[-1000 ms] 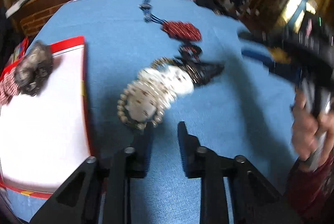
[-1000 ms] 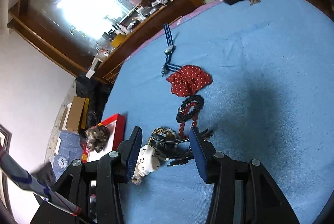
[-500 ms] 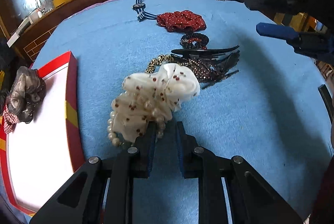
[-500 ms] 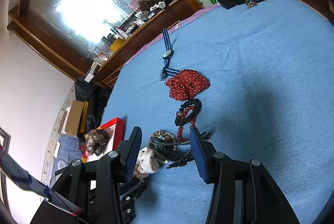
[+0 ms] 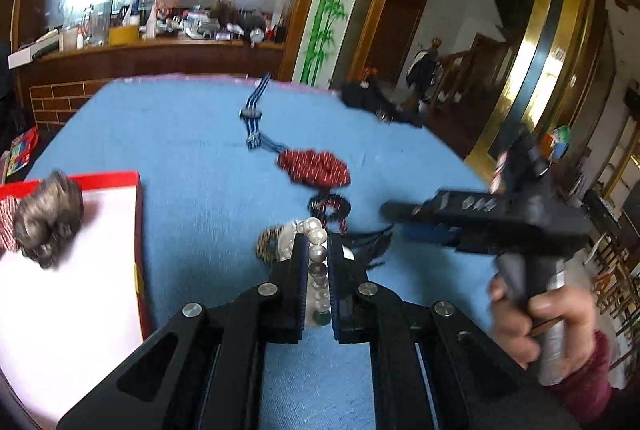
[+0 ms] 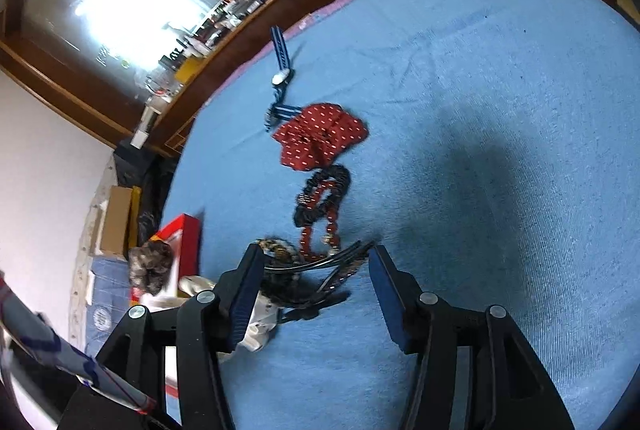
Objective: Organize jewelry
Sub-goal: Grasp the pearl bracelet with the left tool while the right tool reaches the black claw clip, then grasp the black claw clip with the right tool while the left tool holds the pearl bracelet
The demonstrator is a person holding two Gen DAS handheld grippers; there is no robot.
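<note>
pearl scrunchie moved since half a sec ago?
Yes. The pearl scrunchie, then flat on the blue cloth ahead of the left gripper, is now lifted, its pearls between the jaws, which have just been closing.

Left gripper (image 5: 318, 250): jaws just closing, clamped on a pearl string (image 5: 318, 254) above the blue cloth (image 5: 192, 149). Red-rimmed white tray (image 5: 80, 270) at left, grey scrunchie (image 5: 48, 222) on it. Beyond: red dotted scrunchie (image 5: 314, 167), striped watch (image 5: 252, 117). Right gripper (image 5: 404, 222), blurred, in a hand (image 5: 540, 314).
</note>
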